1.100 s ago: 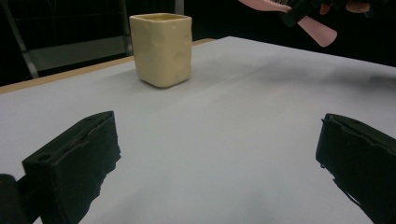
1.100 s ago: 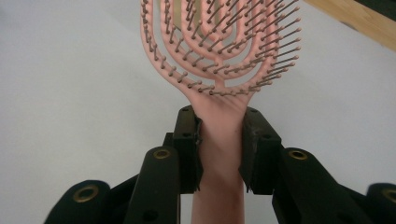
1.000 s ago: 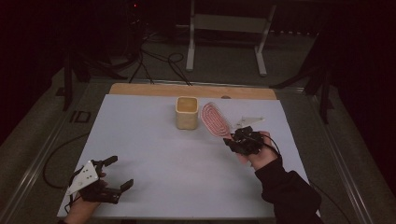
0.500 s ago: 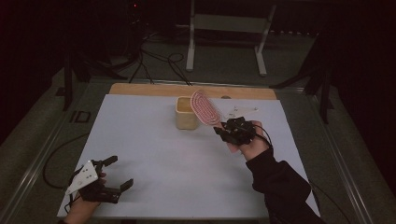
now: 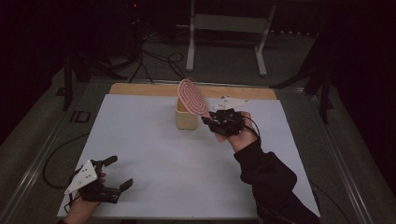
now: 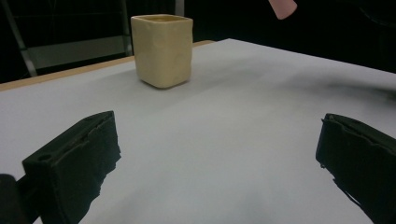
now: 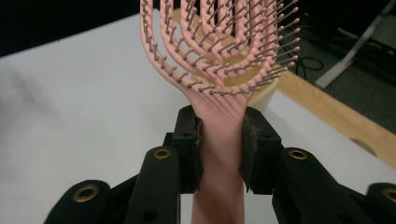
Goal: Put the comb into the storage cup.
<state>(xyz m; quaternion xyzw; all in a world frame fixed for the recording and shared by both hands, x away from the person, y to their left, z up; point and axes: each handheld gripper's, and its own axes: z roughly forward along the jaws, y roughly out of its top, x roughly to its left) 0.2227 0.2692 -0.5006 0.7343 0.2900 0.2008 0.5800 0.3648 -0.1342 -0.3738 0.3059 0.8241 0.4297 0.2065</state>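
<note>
While my left gripper (image 5: 113,176) sits idle at the lower left of the high view, its jaws spread wide and holding nothing, I have little to do on that side; in the left gripper view the two black jaws stand far apart at the bottom corners with bare white table (image 6: 243,140) between them. Moving toward the centre of the high view, the yellow cup (image 5: 186,116) stands upright on the white table, in the upper middle of the frame, open mouth up and, as far as I can see, with nothing in it yet. Just right of it, the pink hairbrush (image 5: 193,97) is off the table, head tilted up and leftward over the cup's rim, its handle clamped in my right gripper (image 5: 208,122). The right gripper view confirms the hold: both jaws press on the narrow handle, and the bristled head (image 7: 219,42) rises in front of the cup. I judge the pickup done and the carry nearly finished; what remains is to line the brush over the cup's mouth, lower it in, and let go.
</note>
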